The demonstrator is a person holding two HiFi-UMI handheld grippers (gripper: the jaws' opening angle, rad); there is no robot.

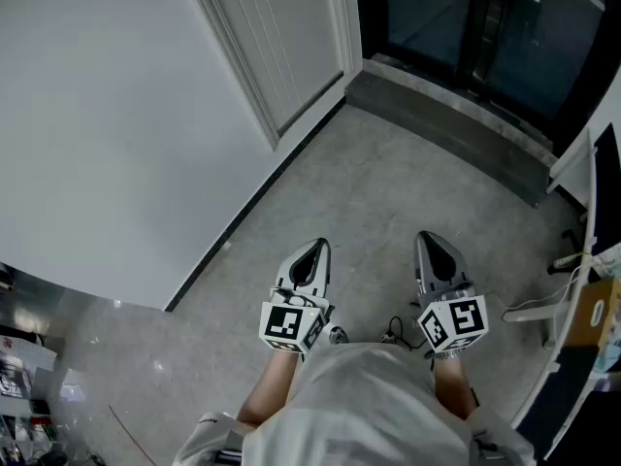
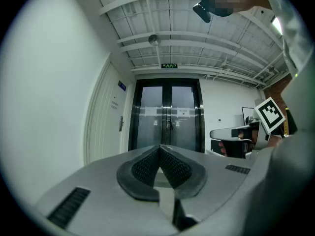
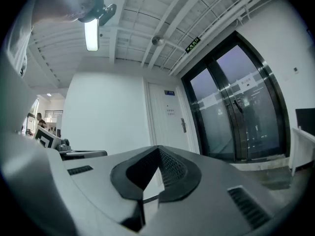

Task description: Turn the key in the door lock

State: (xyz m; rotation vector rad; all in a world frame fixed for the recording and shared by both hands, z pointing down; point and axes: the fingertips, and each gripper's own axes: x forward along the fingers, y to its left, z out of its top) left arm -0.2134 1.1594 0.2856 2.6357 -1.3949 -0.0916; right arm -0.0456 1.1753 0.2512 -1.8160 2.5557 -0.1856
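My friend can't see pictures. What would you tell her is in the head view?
Looking down, a person holds the left gripper and right gripper side by side above a grey floor, both shut and empty. A white wall and white door stand at the left, dark glass doors at the top right.

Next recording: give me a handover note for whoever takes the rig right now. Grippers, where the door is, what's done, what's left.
Left gripper: shut, empty, level.
Right gripper: shut, empty, level.
White door with its handle stands ahead on the left, next to the glass double doors, well away from both grippers. No key can be made out.
Done: nothing yet.
Left: approach the door, find and grip the key, turn it.
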